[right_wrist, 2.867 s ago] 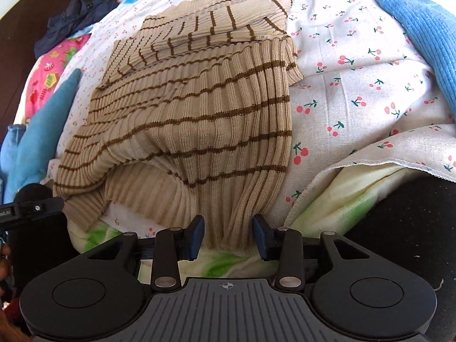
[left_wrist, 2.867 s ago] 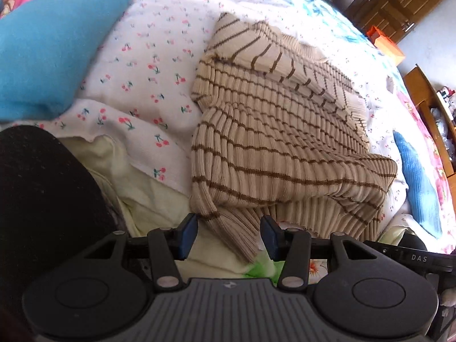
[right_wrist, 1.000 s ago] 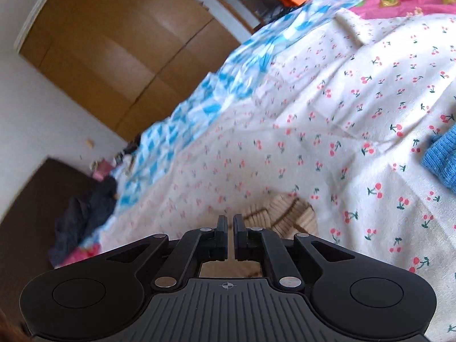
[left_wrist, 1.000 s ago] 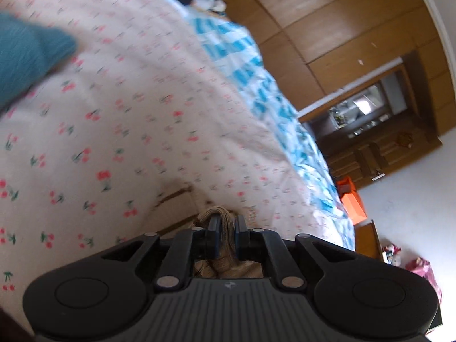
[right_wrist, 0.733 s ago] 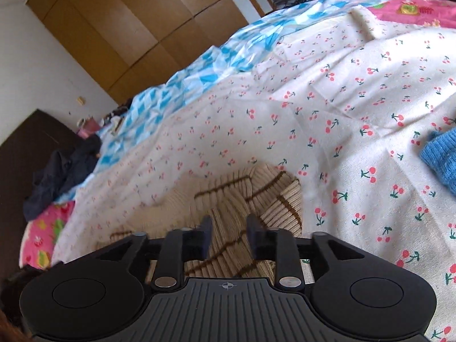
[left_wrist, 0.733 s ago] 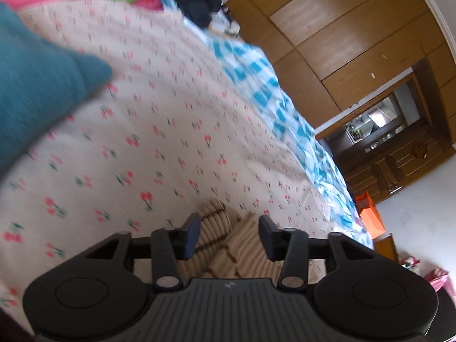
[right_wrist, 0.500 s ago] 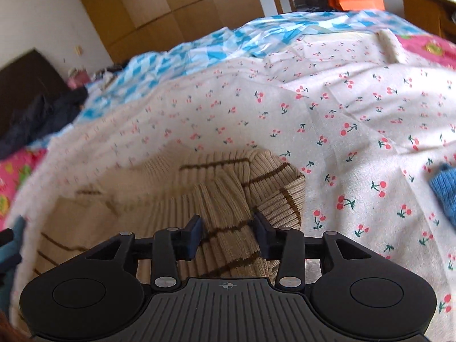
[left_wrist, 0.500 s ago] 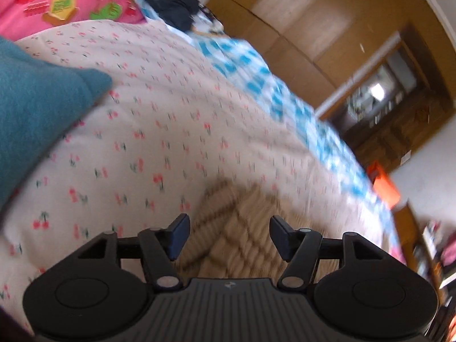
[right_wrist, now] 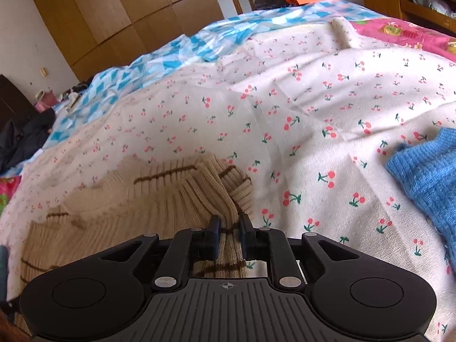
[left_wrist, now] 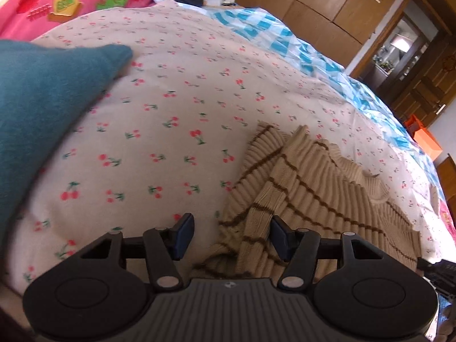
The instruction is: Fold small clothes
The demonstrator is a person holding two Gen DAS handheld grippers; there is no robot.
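A beige ribbed sweater with brown stripes [left_wrist: 307, 196] lies folded over on the cherry-print bedsheet [left_wrist: 176, 108]. My left gripper [left_wrist: 230, 238] is open, its jaws wide apart over the sweater's left edge and holding nothing. In the right wrist view the sweater [right_wrist: 159, 196] bunches up in front of my right gripper [right_wrist: 228, 232], whose jaws are nearly closed and pinch a fold of the sweater's right edge.
A teal knit garment [left_wrist: 40, 97] lies at the left. A blue knit garment [right_wrist: 427, 176] lies at the right. A blue-and-white quilt [right_wrist: 199, 42] and wooden wardrobes [right_wrist: 119, 8] are beyond. Dark clothes [right_wrist: 20, 136] sit at the far left.
Both grippers carried the sweater's near hem up and over, then let go. The left gripper opened wide and drew back. The right gripper opened, then closed on the sweater's right edge again.
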